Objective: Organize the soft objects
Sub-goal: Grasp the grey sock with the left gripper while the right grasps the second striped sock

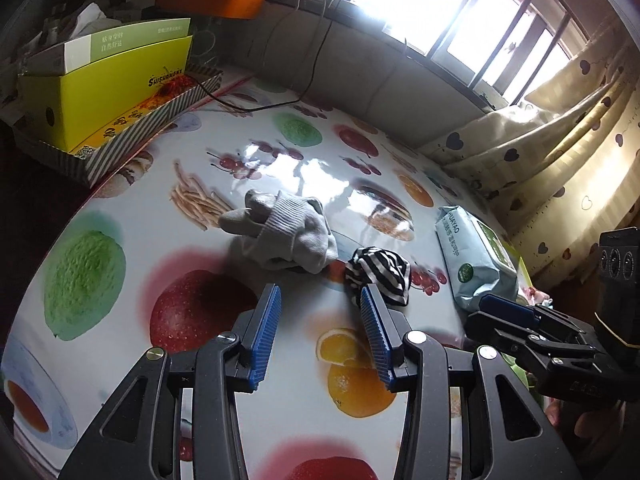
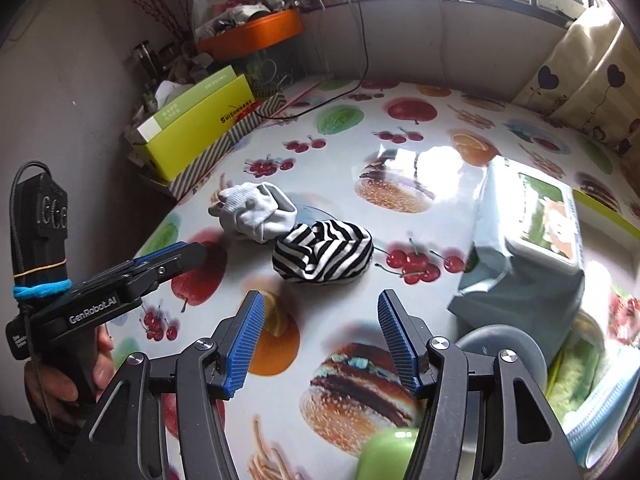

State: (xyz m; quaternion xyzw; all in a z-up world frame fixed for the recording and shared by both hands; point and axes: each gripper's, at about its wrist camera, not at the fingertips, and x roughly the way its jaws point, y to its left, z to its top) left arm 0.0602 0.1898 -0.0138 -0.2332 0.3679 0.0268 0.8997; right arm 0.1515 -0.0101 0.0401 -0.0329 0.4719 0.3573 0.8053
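A crumpled grey sock lies mid-table, also in the right wrist view. A black-and-white striped cloth bundle lies just right of it, touching it. My left gripper is open and empty, a little short of both, its right finger close to the striped bundle. My right gripper is open and empty, just in front of the striped bundle. The left gripper also shows at the left of the right wrist view, and the right gripper at the right of the left wrist view.
The table has a glossy fruit-print cover. A yellow-green box in a striped tray stands at the back left. A pale blue tissue pack lies on the right, with a basket of soft items near it. Curtains hang far right.
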